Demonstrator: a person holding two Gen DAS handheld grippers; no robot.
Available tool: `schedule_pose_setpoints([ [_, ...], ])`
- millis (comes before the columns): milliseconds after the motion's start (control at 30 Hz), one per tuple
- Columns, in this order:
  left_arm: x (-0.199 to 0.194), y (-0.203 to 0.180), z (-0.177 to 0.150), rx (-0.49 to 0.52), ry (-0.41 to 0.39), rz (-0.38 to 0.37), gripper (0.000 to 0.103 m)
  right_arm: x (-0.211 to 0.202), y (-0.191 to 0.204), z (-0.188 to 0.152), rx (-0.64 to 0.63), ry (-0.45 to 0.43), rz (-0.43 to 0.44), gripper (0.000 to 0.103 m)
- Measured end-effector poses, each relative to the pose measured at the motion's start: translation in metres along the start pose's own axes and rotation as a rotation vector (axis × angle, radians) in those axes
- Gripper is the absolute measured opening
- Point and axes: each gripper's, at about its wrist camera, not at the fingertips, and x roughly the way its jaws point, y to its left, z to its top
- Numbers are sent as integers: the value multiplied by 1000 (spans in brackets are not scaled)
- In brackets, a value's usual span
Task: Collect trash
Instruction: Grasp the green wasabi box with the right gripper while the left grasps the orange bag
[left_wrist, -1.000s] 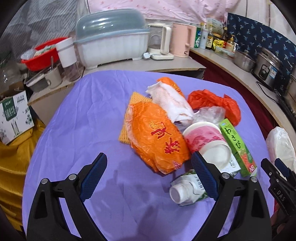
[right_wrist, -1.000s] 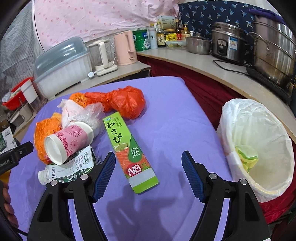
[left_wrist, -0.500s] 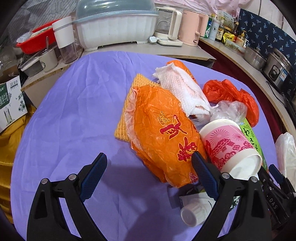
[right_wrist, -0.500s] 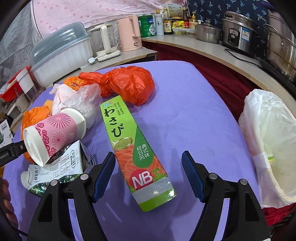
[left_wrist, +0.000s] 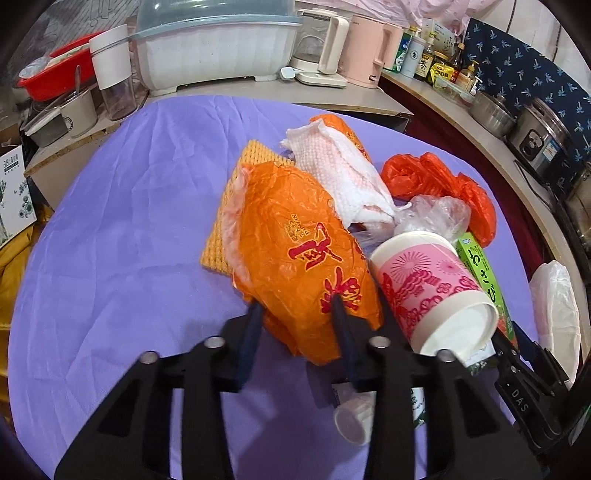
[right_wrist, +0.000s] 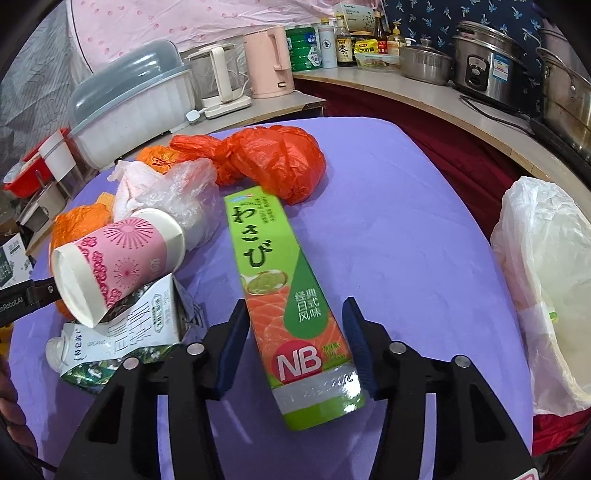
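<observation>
Both grippers have dropped closer to the litter pile since the earlier frames, and their jaws have just been closing; the left gripper (left_wrist: 295, 310) now pinches the near edge of the orange plastic bag (left_wrist: 295, 251), its pads narrowed onto the crinkled film; the right gripper (right_wrist: 297, 332) straddles the near end of the green wasabi box (right_wrist: 284, 295), pads just beside its long edges, though whether they press it I cannot tell; the box lies flat on the purple tablecloth (right_wrist: 406, 221); left of it a pink paper cup (right_wrist: 118, 258) lies tipped on a crushed milk carton (right_wrist: 122, 332); a red plastic bag (right_wrist: 273, 162) sits at the far side; the white-lined bin (right_wrist: 546, 277) stands at the right.
</observation>
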Motion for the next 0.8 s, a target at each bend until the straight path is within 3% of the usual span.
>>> schedule_pose_setpoints([
  [67, -5, 0, -1, -2, -2, -9, 19, -6, 1, -2, -8, -6, 6, 41],
  [333, -39, -6, -6, 16, -62, -11, 9, -44, 3, -5, -11, -61, 33, 38],
  [800, -116, -39, -7, 65, -195, -54, 7, -121, -24, 3, 27, -205, 32, 38],
])
